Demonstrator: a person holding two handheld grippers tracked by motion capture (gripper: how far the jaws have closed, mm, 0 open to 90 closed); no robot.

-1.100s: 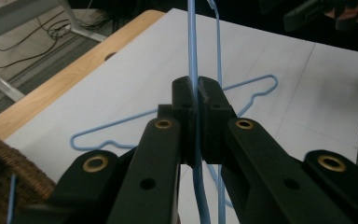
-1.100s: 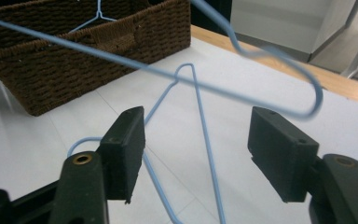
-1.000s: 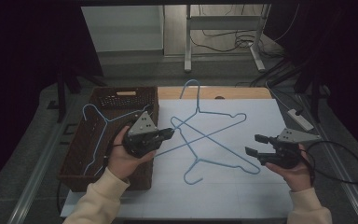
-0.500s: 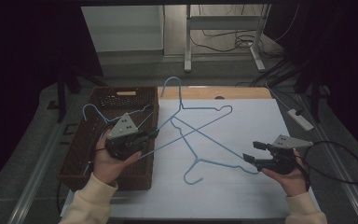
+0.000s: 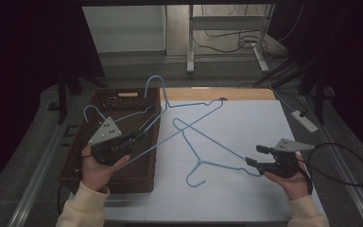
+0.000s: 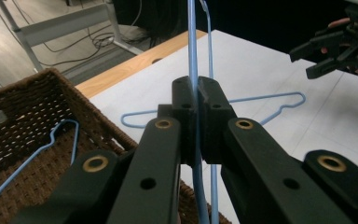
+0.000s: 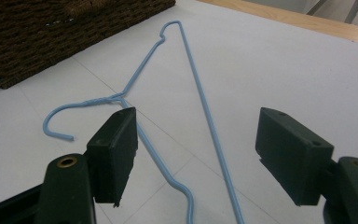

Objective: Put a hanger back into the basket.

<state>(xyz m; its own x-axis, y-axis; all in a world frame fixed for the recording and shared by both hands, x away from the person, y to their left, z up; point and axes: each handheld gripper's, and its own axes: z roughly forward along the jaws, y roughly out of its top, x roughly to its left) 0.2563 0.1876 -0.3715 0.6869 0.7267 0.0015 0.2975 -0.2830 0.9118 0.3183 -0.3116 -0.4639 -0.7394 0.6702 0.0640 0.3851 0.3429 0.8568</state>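
One blue wire hanger (image 5: 105, 116) already lies in the wicker basket (image 5: 144, 172). The left hand-held gripper (image 5: 139, 136) pinches a second hanger (image 5: 189, 120), held across the basket's rim. A third hanger (image 5: 217, 153) remains on the desk (image 5: 264, 123) before the spread right hand-held gripper (image 5: 256, 156).

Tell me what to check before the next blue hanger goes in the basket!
1. Left gripper shut on its held hanger: ok.
2. That hanger fully over the basket: not ok, it reaches across the table.
3. Right gripper open: ok.
4. Lying hanger between the right jaws: ok, not yet pinched.
5. Room in the basket beside the hanger already inside: ok.
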